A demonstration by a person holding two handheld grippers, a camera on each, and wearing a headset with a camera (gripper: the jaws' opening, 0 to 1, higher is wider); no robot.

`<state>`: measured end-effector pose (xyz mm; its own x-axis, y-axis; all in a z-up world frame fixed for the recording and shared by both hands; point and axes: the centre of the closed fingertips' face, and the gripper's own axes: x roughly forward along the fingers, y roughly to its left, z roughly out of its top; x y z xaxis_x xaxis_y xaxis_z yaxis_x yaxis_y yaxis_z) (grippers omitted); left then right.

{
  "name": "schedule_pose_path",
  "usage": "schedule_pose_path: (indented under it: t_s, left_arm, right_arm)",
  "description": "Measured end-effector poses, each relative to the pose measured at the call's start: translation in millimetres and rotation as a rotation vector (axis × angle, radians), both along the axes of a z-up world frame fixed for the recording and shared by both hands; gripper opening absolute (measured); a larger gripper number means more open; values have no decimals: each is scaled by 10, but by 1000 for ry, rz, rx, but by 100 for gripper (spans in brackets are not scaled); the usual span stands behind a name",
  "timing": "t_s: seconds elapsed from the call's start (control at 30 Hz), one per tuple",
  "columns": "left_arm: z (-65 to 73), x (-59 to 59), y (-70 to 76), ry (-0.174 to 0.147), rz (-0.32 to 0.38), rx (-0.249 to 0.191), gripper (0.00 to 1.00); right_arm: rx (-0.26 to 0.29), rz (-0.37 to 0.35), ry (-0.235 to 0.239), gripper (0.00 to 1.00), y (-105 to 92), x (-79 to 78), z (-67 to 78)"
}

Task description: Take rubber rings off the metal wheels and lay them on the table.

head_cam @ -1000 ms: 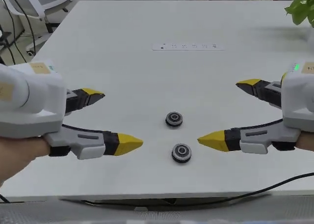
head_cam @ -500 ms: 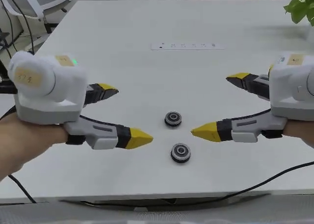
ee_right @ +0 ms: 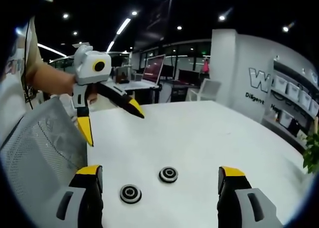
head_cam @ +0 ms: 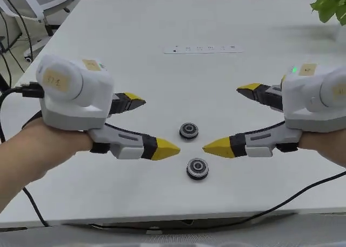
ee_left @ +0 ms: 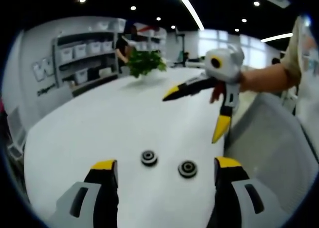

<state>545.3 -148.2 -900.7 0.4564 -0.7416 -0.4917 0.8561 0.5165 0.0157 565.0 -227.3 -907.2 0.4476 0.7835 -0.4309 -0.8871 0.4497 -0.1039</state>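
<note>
Faintly, wall lettering [ee_right: 257, 95] "Diligent", two wheels [head_cam: 189, 130] [head_cam: 197, 168]

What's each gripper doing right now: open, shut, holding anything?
Left gripper: open, holding nothing.
Right gripper: open, holding nothing.

Table [head_cam: 162, 20] white; near wheel [head_cam: 197, 168], far wheel [head_cam: 188, 131] black-rimmed, silver-centred; left gripper [head_cam: 158, 125], right gripper [head_cam: 223, 118] white-grey, yellow-tipped.

On the white table [head_cam: 135, 58] lie a far wheel [head_cam: 189, 131] and near wheel [head_cam: 197, 168].
</note>
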Motion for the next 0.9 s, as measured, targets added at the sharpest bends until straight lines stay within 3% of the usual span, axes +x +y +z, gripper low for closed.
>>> schedule_pose_path:
  t_s: [0.37, 0.57, 0.67, 0.77, 0.9]
  left_arm:
    - [-153, 13, -174, 28, -65, 0, 77]
    - [-263, 8, -231, 36, -99, 23, 75]
    - [-316, -32, -276, 58, -124, 27, 73]
    - [-385, -46, -298, 55, -142, 51, 71]
    - [-455, -78, -342, 70, -164, 48, 70]
  right_arm:
    - [-26, 72, 25, 94, 58, -36, -222]
    - [-38, 123, 36, 92, 98, -84, -348]
    - [-47, 146, 45, 91, 116, -111, -417]
    - [-52, 171, 54, 89, 138, -150, -472]
    - [-68, 196, 61, 85, 147, -180, -575]
